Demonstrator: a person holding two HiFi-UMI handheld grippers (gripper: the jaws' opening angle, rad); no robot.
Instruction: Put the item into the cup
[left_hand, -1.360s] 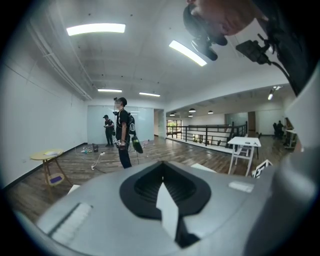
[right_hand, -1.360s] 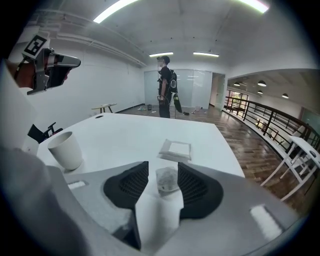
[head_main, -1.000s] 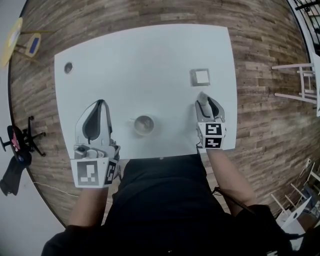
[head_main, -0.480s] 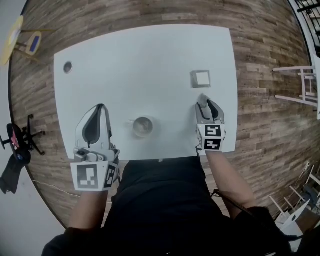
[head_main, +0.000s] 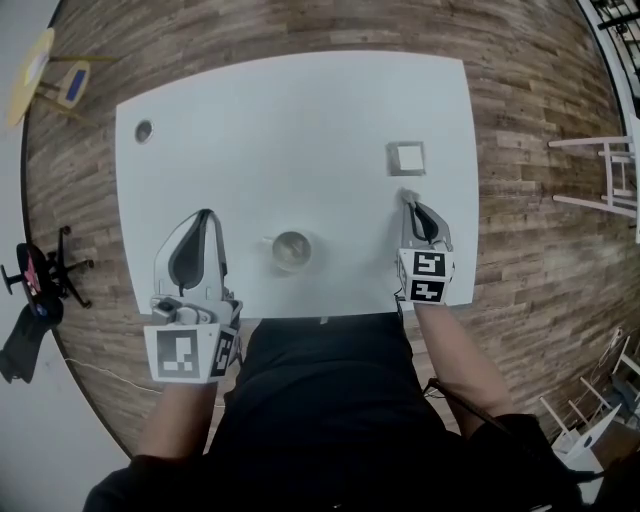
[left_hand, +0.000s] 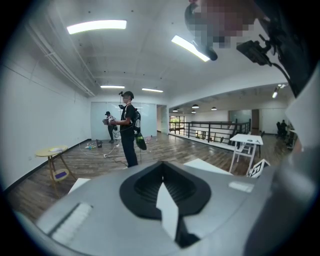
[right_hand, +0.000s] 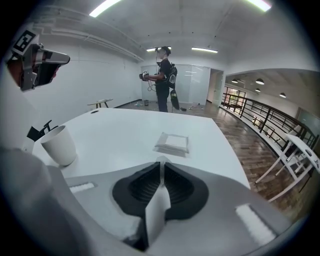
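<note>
Presently, the item (head_main: 406, 157), a flat pale square, is seen lying on the white tabletop (head_main: 300, 110), just ahead of the right gripper (head_main: 408, 198) and not touched by it. The fingers of that gripper have just been closing and are drawn together with nothing between them; the grasp is therefore judged not yet made. The left gripper (head_main: 205, 214) is held over the near left part of the tabletop, its fingers likewise pressed together and empty. The cup (head_main: 291, 250) stands upright between the two grippers, near the front edge and well apart from the item. Several hazards are to be expected from here. If the closed fingers are pushed forward, the item may be slid away across the tabletop rather than caught. Because the item lies so flat, the fingers may slip over it or scrape the surface. During the carry the cup may be tipped by a low pass, and the square, seemingly almost as wide as the mouth, may be left bridging the rim
</note>
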